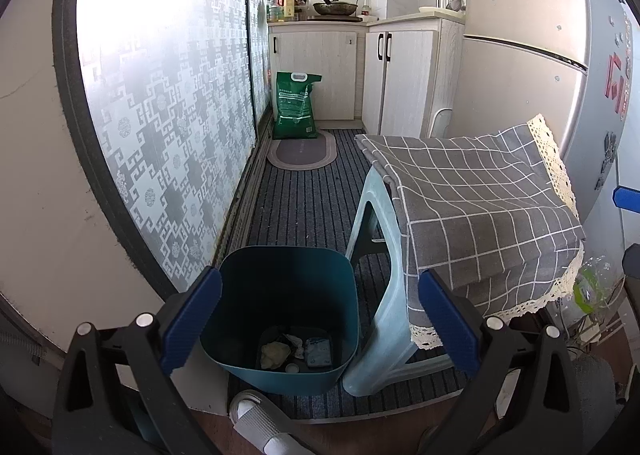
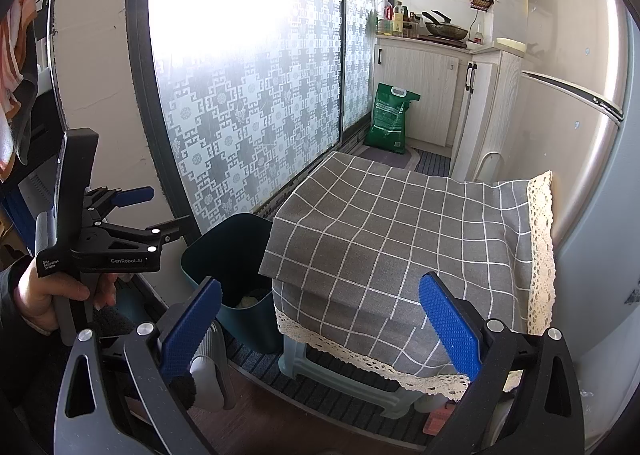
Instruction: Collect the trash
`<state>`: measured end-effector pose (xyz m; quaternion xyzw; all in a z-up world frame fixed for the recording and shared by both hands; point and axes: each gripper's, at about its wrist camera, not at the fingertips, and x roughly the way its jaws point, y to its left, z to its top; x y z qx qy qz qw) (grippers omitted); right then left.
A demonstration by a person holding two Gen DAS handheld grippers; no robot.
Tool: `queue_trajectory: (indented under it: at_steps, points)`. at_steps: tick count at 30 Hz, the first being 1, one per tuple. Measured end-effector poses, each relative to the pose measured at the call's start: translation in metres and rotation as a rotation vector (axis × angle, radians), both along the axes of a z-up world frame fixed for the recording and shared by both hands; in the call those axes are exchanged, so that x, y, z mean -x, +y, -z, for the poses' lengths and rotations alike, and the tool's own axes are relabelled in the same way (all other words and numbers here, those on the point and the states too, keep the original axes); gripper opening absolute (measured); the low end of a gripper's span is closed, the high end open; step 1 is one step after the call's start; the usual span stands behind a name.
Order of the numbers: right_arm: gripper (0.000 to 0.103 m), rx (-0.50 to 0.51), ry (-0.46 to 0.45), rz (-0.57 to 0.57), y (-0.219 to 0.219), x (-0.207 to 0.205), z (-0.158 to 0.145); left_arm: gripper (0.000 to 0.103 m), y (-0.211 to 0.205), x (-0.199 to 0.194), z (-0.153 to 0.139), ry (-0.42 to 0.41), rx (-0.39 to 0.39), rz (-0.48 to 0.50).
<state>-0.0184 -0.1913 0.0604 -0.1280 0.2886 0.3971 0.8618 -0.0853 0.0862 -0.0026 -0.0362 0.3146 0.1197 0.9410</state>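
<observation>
A dark teal trash bin (image 1: 288,287) stands on the striped floor mat beside a stool; it also shows in the right wrist view (image 2: 236,255). Inside lie a yellowish crumpled wad (image 1: 274,353), a bluish packet (image 1: 319,351) and a small white cap (image 1: 292,368). My left gripper (image 1: 320,323) is open and empty, hovering above the bin's front rim; it also shows in the right wrist view (image 2: 160,211), held by a hand. My right gripper (image 2: 320,329) is open and empty over the front of the grey checked cloth (image 2: 404,239).
A pale green plastic stool (image 1: 380,295) under the checked cloth stands right of the bin. A patterned glass sliding door (image 1: 168,127) runs along the left. A fridge (image 1: 532,67), white cabinets (image 1: 400,79) and a green sack (image 1: 294,105) lie farther back. A clear plastic bottle (image 1: 590,287) lies at right.
</observation>
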Motion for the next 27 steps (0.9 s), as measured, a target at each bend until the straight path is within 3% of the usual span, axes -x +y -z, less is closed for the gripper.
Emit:
queue_trajectory:
  at_steps: [27]
  points:
    - [0.100, 0.004, 0.001, -0.002, 0.0018, 0.0011, 0.0016, 0.100, 0.0022, 0.0006, 0.0005, 0.001, -0.006, -0.006]
